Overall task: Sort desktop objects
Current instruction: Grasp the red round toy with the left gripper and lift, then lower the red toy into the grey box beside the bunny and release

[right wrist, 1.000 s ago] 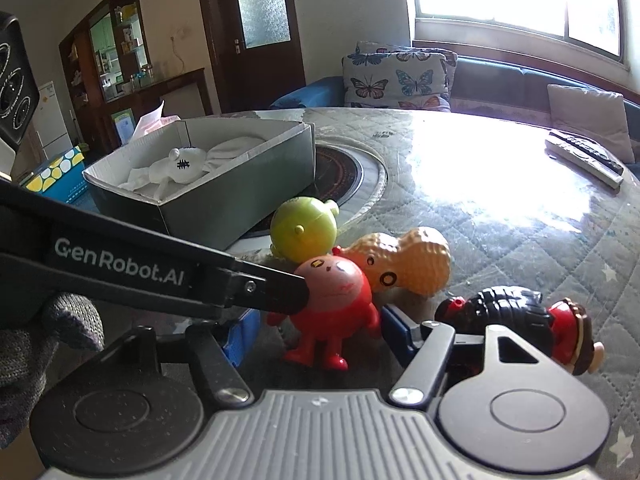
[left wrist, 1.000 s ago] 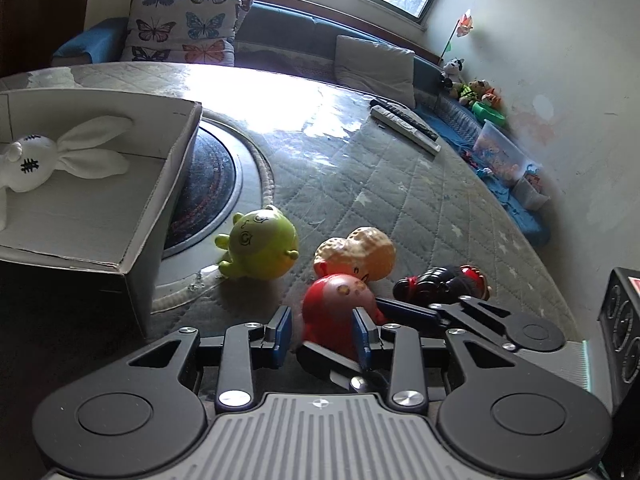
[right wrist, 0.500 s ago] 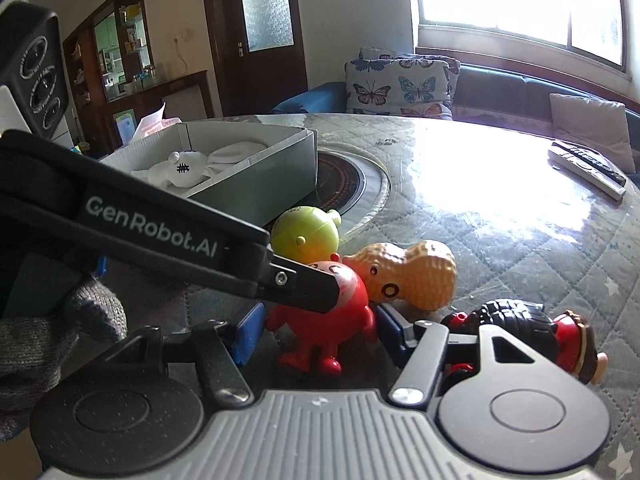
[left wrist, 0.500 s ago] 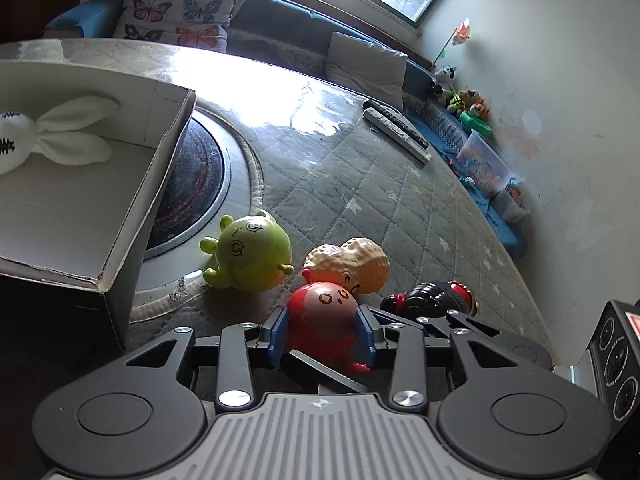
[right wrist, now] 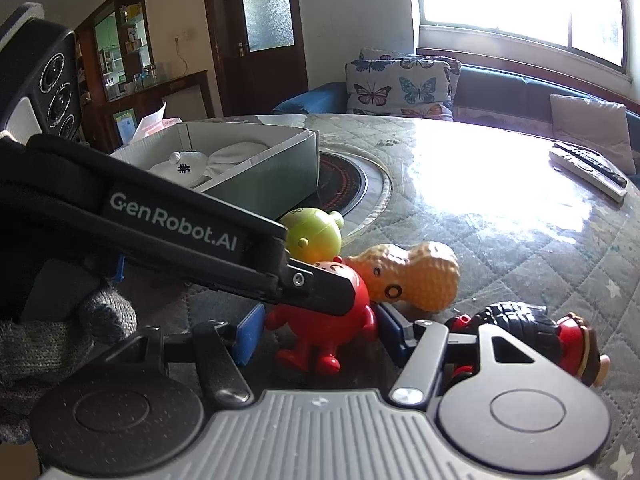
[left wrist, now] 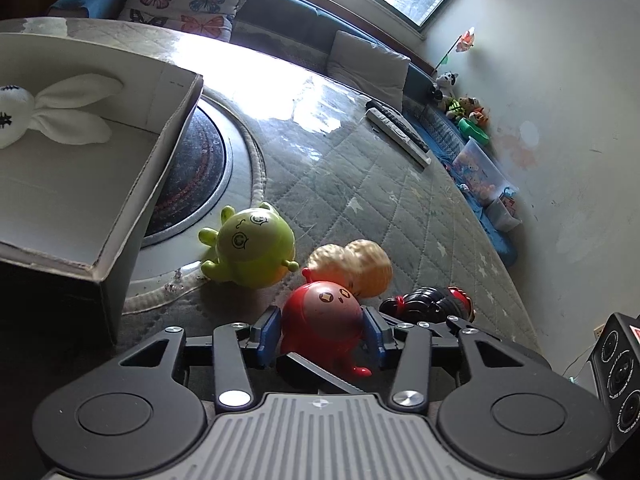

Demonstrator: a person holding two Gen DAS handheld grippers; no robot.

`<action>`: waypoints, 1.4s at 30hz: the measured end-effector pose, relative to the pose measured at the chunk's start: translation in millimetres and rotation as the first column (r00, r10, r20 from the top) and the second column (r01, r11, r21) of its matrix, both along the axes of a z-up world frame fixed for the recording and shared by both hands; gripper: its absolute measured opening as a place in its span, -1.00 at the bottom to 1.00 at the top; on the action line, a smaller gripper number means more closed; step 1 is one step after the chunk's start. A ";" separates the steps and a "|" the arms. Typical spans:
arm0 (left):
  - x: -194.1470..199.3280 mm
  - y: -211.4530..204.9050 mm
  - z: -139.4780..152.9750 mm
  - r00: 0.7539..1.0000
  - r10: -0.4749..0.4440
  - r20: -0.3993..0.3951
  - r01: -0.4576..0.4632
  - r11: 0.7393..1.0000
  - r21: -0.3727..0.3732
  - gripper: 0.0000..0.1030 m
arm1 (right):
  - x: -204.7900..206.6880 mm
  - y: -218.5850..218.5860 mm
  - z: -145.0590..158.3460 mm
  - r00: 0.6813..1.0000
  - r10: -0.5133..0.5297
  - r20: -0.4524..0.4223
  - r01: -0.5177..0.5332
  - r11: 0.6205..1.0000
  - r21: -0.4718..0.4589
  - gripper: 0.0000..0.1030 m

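A red round toy figure (left wrist: pixel 322 322) sits between the blue pads of my left gripper (left wrist: pixel 322 330), which is shut on it. In the right wrist view the red toy (right wrist: pixel 320 332) stands between the pads of my right gripper (right wrist: pixel 316 330), which is open around it without touching; the left gripper's black finger (right wrist: pixel 320 288) crosses over the toy. A green toy (left wrist: pixel 250 246), an orange peanut toy (left wrist: pixel 356 264) and a black-and-red figure (left wrist: pixel 430 304) lie close by. A cardboard box (left wrist: pixel 172 148) at left holds a white plush rabbit (left wrist: pixel 48 110).
Two remote controls (left wrist: pixel 398 132) lie at the table's far side. A round inset hob (left wrist: pixel 200 176) is beside the box. A sofa with butterfly cushions (right wrist: pixel 400 84) stands behind the table. A gloved hand (right wrist: pixel 52 340) holds the left gripper.
My left gripper has closed its pads onto the red toy and tilted down over it. The right gripper has stayed open around the toy.
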State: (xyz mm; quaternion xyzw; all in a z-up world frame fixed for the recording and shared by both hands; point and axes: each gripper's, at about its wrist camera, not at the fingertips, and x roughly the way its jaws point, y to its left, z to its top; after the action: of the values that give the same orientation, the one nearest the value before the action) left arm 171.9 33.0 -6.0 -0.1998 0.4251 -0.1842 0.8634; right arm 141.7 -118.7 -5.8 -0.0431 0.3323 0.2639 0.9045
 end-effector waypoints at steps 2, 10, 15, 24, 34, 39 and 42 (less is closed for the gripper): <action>-5.4 1.4 6.4 1.000 0.001 0.021 -0.002 1.000 0.004 -0.08 | -3.6 1.7 5.2 1.000 0.008 0.016 -0.008 1.000 -0.001 0.21; -14.0 24.9 44.0 0.990 0.052 0.130 -0.053 0.999 -0.001 -0.08 | -1.4 20.5 39.1 0.991 0.071 0.110 -0.073 0.997 0.012 0.19; -8.5 53.4 62.7 0.976 0.115 0.186 -0.117 0.993 -0.003 -0.08 | 14.1 51.0 57.6 0.975 0.142 0.169 -0.143 0.990 -0.003 0.19; 27.2 122.6 63.5 0.952 0.244 0.184 -0.242 0.970 -0.035 -0.08 | 66.8 119.2 69.6 0.951 0.253 0.180 -0.254 0.967 -0.017 0.19; 79.7 162.0 23.1 0.947 0.315 0.071 -0.309 0.947 -0.084 -0.08 | 129.6 159.5 44.5 0.951 0.305 0.048 -0.303 0.952 -0.042 0.19; 92.9 167.8 8.8 0.946 0.322 0.026 -0.319 0.944 -0.089 -0.08 | 140.9 163.4 28.9 0.948 0.319 0.000 -0.318 0.944 -0.083 0.19; 94.4 167.3 3.0 0.946 0.323 0.012 -0.321 0.943 -0.085 -0.09 | 141.2 168.8 23.7 0.946 0.325 -0.011 -0.324 0.938 -0.119 0.19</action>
State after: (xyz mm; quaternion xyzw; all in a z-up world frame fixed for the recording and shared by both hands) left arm 266.3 200.3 -3.0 -0.2993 0.3676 -0.0606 0.8784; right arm 282.9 50.2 17.9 -0.1523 0.3317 0.3890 0.8459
